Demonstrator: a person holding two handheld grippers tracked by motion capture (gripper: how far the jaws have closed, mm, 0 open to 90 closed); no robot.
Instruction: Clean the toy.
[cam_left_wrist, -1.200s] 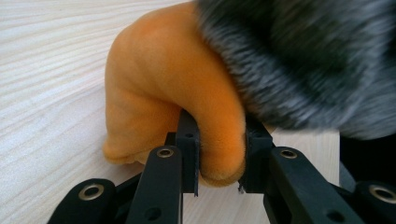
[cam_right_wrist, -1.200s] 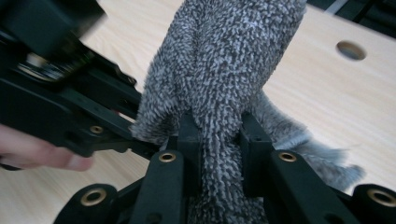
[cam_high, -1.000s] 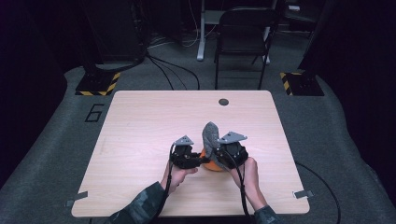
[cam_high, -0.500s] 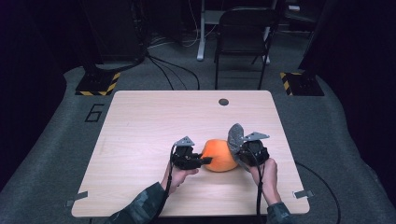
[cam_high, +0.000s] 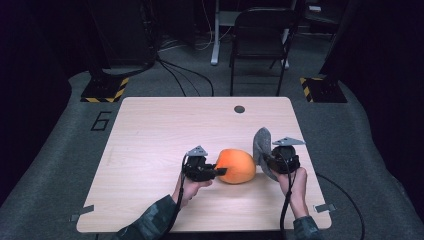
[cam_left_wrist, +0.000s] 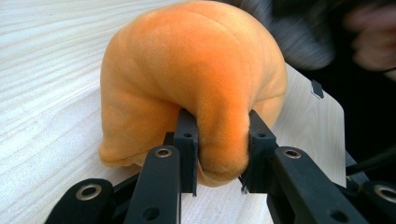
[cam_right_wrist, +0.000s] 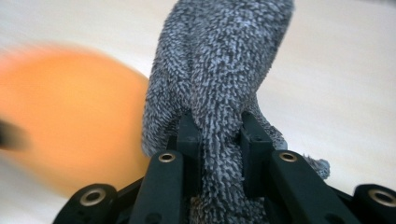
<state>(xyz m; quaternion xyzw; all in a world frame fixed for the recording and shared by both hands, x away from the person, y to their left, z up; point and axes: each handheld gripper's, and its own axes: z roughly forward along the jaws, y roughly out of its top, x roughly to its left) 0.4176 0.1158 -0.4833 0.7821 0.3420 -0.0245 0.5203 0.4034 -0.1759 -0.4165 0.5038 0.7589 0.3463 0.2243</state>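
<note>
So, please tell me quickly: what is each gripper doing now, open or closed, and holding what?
Left gripper: closed on a fold of the orange plush.
Right gripper: closed on the grey cloth, beside the plush.

A single large figure "6" (cam_high: 101, 120) is marked in dark paint on the grey floor mat (cam_high: 60, 165), just beside the far left corner of the wooden table (cam_high: 165, 125). No other writing, label or brand can be read anywhere else.
</note>
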